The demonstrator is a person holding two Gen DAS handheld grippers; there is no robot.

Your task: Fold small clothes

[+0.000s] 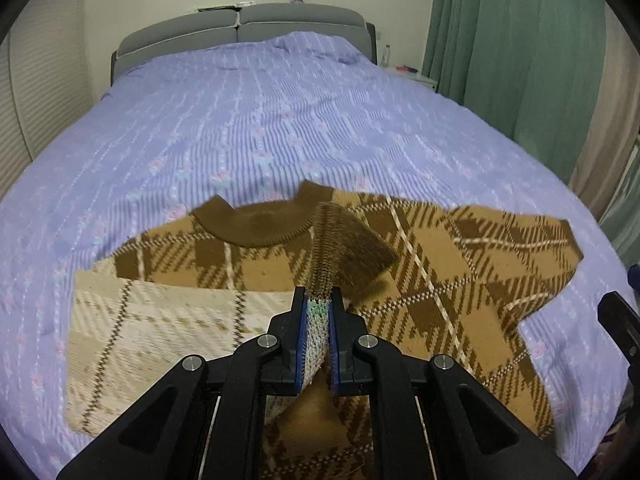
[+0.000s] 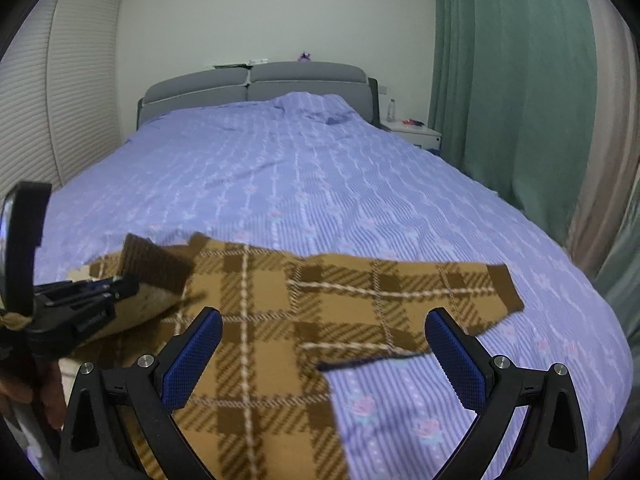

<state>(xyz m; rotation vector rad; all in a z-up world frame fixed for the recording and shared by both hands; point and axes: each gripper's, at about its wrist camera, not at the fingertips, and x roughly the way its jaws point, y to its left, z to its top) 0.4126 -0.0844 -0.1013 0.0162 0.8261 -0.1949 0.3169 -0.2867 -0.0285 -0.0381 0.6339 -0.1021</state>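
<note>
Bed: a wide bed (image 2: 320, 184) fills the room, with a grey padded headboard (image 2: 256, 84) at the far end.
Cover: a lilac striped bedspread (image 1: 280, 120) with small pink flowers runs across the whole top, rumpled up near the headboard.
On it: one brown-and-tan plaid sweater (image 2: 280, 312) lies at the near end, right sleeve (image 2: 460, 292) stretched flat toward the right edge.
Left side of sweater: folded over, pale underside (image 1: 152, 332) facing up.

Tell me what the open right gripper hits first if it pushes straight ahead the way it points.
Probably the outstretched sleeve of the brown-and-tan plaid knit sweater, lying flat on the lilac striped bedspread between the right gripper fingers; depth is unclear.
</note>
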